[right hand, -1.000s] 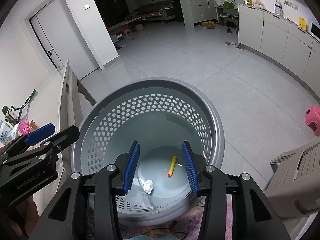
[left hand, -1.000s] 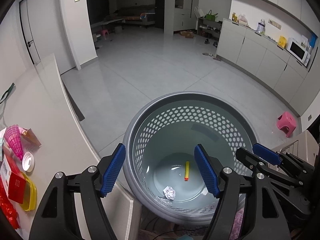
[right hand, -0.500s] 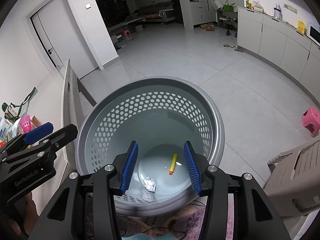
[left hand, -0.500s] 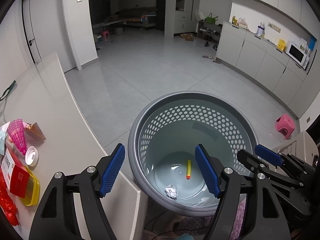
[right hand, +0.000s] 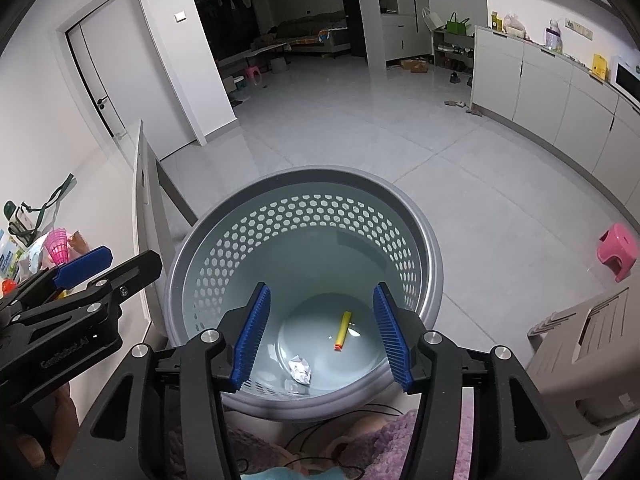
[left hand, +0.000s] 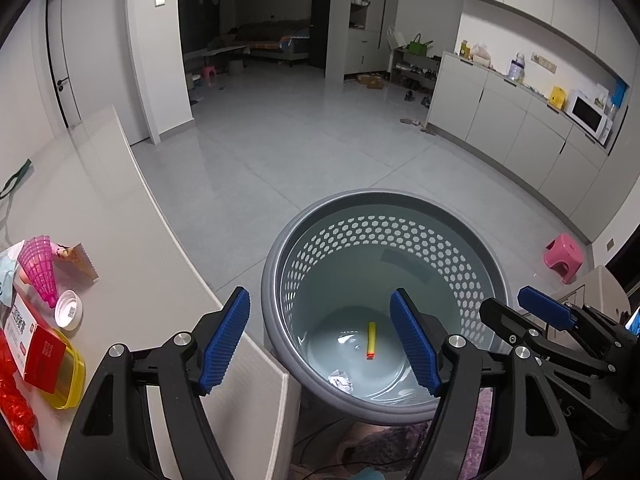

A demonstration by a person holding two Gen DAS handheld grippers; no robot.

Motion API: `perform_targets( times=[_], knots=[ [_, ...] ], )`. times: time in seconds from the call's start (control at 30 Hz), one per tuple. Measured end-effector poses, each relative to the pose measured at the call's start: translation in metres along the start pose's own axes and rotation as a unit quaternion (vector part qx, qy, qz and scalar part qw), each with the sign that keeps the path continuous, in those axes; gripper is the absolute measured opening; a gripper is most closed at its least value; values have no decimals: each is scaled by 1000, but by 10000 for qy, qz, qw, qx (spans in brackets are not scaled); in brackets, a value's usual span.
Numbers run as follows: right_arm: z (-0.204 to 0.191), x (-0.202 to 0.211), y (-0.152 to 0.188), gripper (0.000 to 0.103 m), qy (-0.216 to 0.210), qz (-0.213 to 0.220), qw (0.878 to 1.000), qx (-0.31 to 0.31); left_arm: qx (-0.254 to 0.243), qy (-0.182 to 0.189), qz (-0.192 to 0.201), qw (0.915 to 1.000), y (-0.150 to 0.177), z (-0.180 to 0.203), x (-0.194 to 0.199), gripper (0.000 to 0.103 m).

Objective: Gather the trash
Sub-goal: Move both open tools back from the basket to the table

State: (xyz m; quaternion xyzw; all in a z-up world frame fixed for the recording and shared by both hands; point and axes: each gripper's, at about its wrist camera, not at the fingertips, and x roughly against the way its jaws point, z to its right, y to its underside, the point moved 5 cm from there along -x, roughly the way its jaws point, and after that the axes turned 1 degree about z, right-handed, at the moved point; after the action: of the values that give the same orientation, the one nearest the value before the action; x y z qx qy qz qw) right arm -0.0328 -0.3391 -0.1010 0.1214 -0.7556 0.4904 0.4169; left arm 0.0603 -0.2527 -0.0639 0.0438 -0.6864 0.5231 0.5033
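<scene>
Through my left tool (left hand: 320, 342) I see it held wide with nothing in it, over the edge of the bench (left hand: 132, 264), where more trash waits: a white cap (left hand: 69, 313), a pink cone (left hand: 40, 270) and a red box (left hand: 38, 354). Through my right tool (right hand: 320, 334), whose jaws have just been opening with nothing between them, I look into the gray basket (right hand: 430, 264) at the yellow stick (right hand: 343, 330) and crumpled paper (right hand: 300, 369). This view hides the cap, so I should reach left and grab it by its rim.
</scene>
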Motion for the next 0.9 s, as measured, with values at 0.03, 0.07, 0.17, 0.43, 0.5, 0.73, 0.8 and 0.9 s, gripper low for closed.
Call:
perform_targets(
  times=[0.03,0.07,0.17,0.43,0.5,0.73,0.8,0.9],
  knots=[
    [0,2,0,52,3,19,10000,4,2,8,14,10000,0,0,2,71],
    [0,4,0,52,6,34,10000,7,4,17,35,10000,0,0,4,71],
    [-1,10,0,53,17,103,9999,32,10,33,101,9999,1,-2,11,71],
    [-17,18,9,53,-67,161,9997,181,116,-24,299,9995,9,-16,33,71],
    [-23,20,11,53,-126,178,9995,229,159,-66,336,9993,11,-20,40,71],
    [-53,22,14,53,-380,193,9981,447,412,-306,484,9975,21,-47,65,71],
    [-63,23,14,54,-485,201,9972,533,499,-404,530,9965,25,-56,72,71],
    [-79,22,17,55,-673,210,9953,664,662,-571,571,9945,32,-73,84,73]
  ],
)
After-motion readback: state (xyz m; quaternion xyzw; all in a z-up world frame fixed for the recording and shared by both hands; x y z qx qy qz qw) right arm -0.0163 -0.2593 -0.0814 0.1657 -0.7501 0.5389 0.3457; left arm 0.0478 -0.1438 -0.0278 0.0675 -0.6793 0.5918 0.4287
